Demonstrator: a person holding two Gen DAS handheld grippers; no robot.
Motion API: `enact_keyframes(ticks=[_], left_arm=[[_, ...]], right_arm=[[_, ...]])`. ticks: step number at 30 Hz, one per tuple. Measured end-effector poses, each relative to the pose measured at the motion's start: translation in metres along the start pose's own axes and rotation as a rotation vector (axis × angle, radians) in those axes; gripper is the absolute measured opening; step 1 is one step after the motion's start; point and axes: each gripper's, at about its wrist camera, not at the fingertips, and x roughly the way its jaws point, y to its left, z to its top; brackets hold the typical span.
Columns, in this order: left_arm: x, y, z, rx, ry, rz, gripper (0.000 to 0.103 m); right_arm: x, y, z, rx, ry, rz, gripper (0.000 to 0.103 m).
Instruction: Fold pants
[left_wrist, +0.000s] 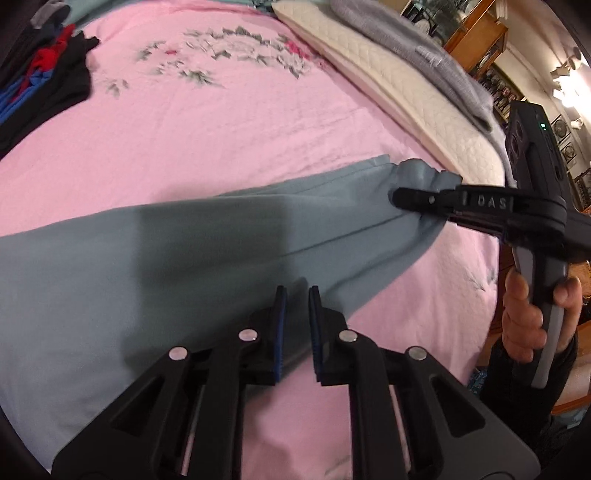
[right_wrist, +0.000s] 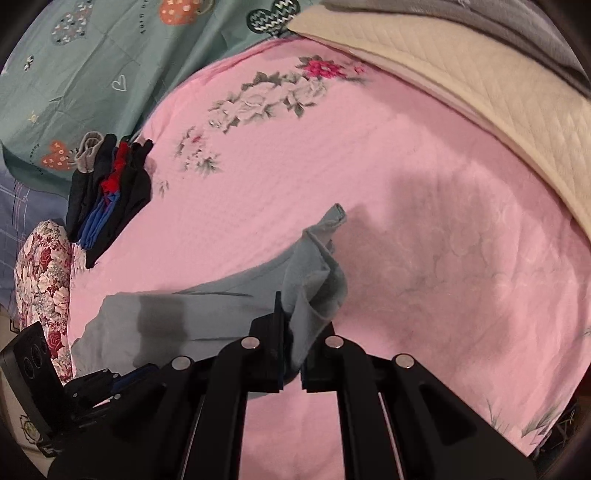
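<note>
Left gripper (left_wrist: 297, 332), jaws released, hovers over the flat pants (left_wrist: 184, 243); right gripper (right_wrist: 293, 350) at 3 o'clock grasps their bunched end, folding barely begun.

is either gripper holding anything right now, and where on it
The right gripper pinches the grey-blue pants at a bunched end; the left gripper is open, holding nothing.

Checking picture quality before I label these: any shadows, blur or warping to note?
Left wrist view: a hard-edged dark shadow band crosses the blue-grey pants; lamp glare top right; the floral print is blurred. Right wrist view: soft shadows fall on the pink bedspread; fisheye bends the edges and darkens the corners.
</note>
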Motion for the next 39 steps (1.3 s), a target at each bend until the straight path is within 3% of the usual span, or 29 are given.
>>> enact_keyframes(ticks=[4,8,12,15,17,19,25,26,27,28,31,34,35,36,39], left_arm=[[-0.061,0.054,-0.027,-0.111,-0.098,0.024,0.013],[-0.124,0.135,-0.073,-0.260,-0.190,0.248,0.016],[-0.163,0.205,-0.119,-0.401,-0.236,0.319,0.020],[-0.166,0.242,-0.141,-0.474,-0.240,0.326,0.022],[-0.160,0.261,-0.150,-0.514,-0.252,0.277,0.024],[-0.161,0.262,-0.151,-0.516,-0.269,0.258,0.024],[-0.157,0.249,-0.147,-0.465,-0.263,0.303,0.025],[-0.157,0.250,-0.147,-0.467,-0.263,0.298,0.025],[-0.157,0.251,-0.147,-0.469,-0.264,0.293,0.025],[-0.157,0.253,-0.147,-0.472,-0.266,0.287,0.025],[-0.158,0.253,-0.149,-0.476,-0.267,0.278,0.025],[-0.158,0.252,-0.149,-0.473,-0.266,0.279,0.025],[-0.158,0.252,-0.149,-0.473,-0.267,0.279,0.025],[-0.158,0.252,-0.149,-0.473,-0.267,0.280,0.025],[-0.158,0.252,-0.149,-0.470,-0.266,0.283,0.025]], right_arm=[[-0.019,0.045,0.001,-0.095,-0.046,0.001,0.006],[-0.023,0.101,-0.002,-0.202,-0.061,0.020,0.006],[-0.002,0.165,-0.013,-0.334,-0.024,0.027,0.006],[0.033,0.221,-0.037,-0.484,0.035,0.036,0.006],[0.060,0.251,-0.056,-0.570,0.089,0.025,0.006],[0.084,0.271,-0.074,-0.624,0.139,0.012,0.006],[0.123,0.289,-0.110,-0.704,0.213,-0.037,0.010],[0.128,0.288,-0.114,-0.706,0.234,-0.043,0.023],[0.130,0.287,-0.117,-0.701,0.259,-0.029,0.047],[0.127,0.286,-0.118,-0.693,0.271,-0.009,0.052],[0.102,0.288,-0.111,-0.671,0.297,0.099,0.052],[0.068,0.285,-0.091,-0.628,0.199,0.135,0.051],[0.063,0.284,-0.087,-0.631,0.156,0.103,0.046],[0.062,0.284,-0.083,-0.637,0.116,0.058,0.030],[0.088,0.278,-0.081,-0.623,0.163,0.020,0.014]])
